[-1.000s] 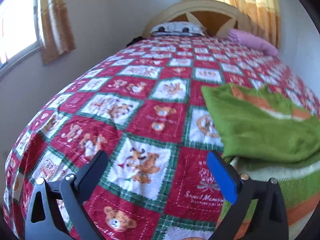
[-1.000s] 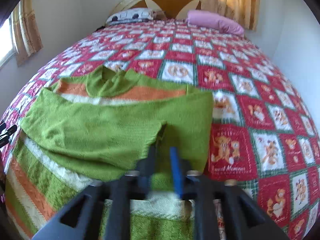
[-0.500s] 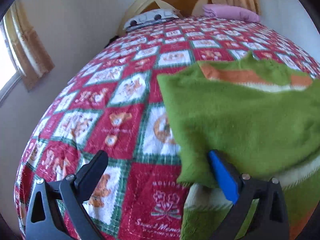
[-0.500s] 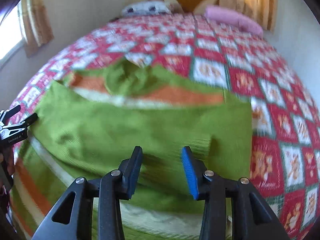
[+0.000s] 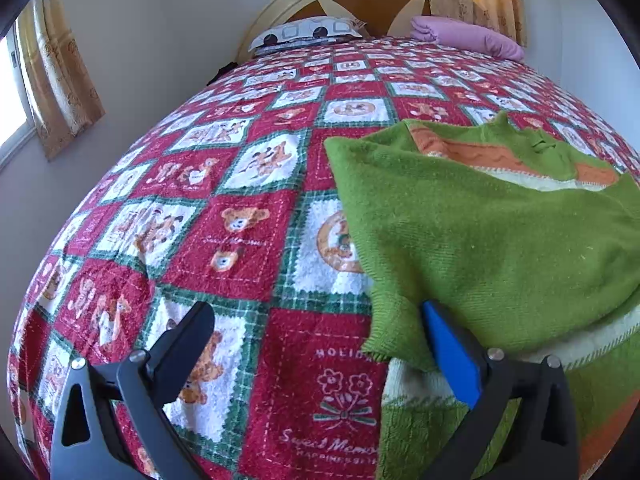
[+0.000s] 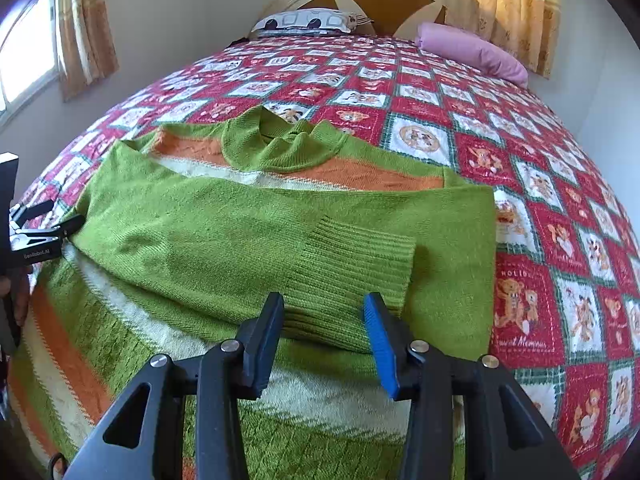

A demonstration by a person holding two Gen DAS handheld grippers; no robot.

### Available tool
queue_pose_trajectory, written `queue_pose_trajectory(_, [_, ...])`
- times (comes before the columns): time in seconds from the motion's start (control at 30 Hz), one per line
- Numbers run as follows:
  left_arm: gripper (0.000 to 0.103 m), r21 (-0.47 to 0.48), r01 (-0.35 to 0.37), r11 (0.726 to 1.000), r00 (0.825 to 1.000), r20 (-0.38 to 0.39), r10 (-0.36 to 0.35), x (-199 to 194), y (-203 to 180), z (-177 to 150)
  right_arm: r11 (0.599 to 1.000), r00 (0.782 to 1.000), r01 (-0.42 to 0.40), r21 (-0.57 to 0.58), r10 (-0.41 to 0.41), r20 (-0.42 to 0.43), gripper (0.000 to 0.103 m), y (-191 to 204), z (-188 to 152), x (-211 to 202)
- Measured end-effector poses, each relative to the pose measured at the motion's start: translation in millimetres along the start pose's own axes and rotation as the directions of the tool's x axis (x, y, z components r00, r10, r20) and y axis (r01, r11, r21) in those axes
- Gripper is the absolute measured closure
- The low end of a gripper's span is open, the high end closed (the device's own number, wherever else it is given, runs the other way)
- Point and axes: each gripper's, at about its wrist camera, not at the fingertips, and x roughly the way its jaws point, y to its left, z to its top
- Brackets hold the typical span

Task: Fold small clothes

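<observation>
A small green sweater (image 6: pixel 248 232) with orange and cream stripes lies flat on the bed, both sleeves folded across its chest. The ribbed cuff (image 6: pixel 356 264) of one sleeve lies just ahead of my right gripper (image 6: pixel 324 316), which is open and empty above the sweater's lower body. In the left wrist view the sweater (image 5: pixel 500 240) fills the right side. My left gripper (image 5: pixel 316 332) is open wide and empty at the sweater's left edge, its blue finger (image 5: pixel 448 352) touching the folded sleeve, its black finger over the bedspread.
The bed has a red, white and green teddy-bear bedspread (image 5: pixel 240 216). A patterned pillow (image 6: pixel 308 22) and a pink pillow (image 6: pixel 472 52) lie by the headboard. Walls and curtained windows flank the bed. The left gripper (image 6: pixel 36 236) shows at the right wrist view's left edge.
My right gripper opened and let go of the sleeve, which now lies across the chest. My left gripper moved right, to the sweater's left edge.
</observation>
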Motion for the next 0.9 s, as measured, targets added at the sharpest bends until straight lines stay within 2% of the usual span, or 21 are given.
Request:
queue_pose_trajectory(0.13, [0.000, -0.009, 0.017, 1.000, 1.000, -0.005, -0.017, 1, 1, 0, 1.000, 1.000, -0.004, 0.010, 0.004, 0.010, 0.051, -7, -6, 9])
queue_pose_trajectory(0.17, [0.000, -0.010, 0.019, 1.000, 1.000, -0.006, -0.019, 1, 1, 0, 0.999, 1.000, 0.000, 0.037, 0.000, 0.003, 0.042, -11, -6, 10])
queue_pose_trajectory(0.2, [0.000, -0.010, 0.021, 1.000, 1.000, -0.007, -0.021, 1, 1, 0, 0.997, 1.000, -0.006, 0.071, 0.007, -0.009, 0.038, -16, -6, 11])
queue_pose_trajectory(0.27, [0.000, -0.011, 0.024, 1.000, 1.000, -0.009, -0.024, 2, 1, 0, 0.995, 1.000, -0.027, 0.101, 0.028, -0.014, 0.038, -21, -7, 10])
queue_pose_trajectory(0.67, [0.000, -0.007, 0.028, 1.000, 1.000, -0.008, -0.028, 1, 1, 0, 0.997, 0.999, 0.039, 0.070, -0.040, 0.005, 0.036, -11, -9, 1])
queue_pose_trajectory(0.8, [0.000, -0.003, 0.025, 1.000, 1.000, -0.006, -0.025, 0, 0, 1, 0.994, 0.999, 0.039, 0.098, -0.036, -0.027, 0.028, -16, -8, 6])
queue_pose_trajectory(0.9, [0.000, -0.006, 0.030, 1.000, 1.000, -0.007, -0.030, -2, 1, 2, 0.993, 0.998, 0.053, 0.103, -0.049, -0.036, 0.028, -14, -4, 4])
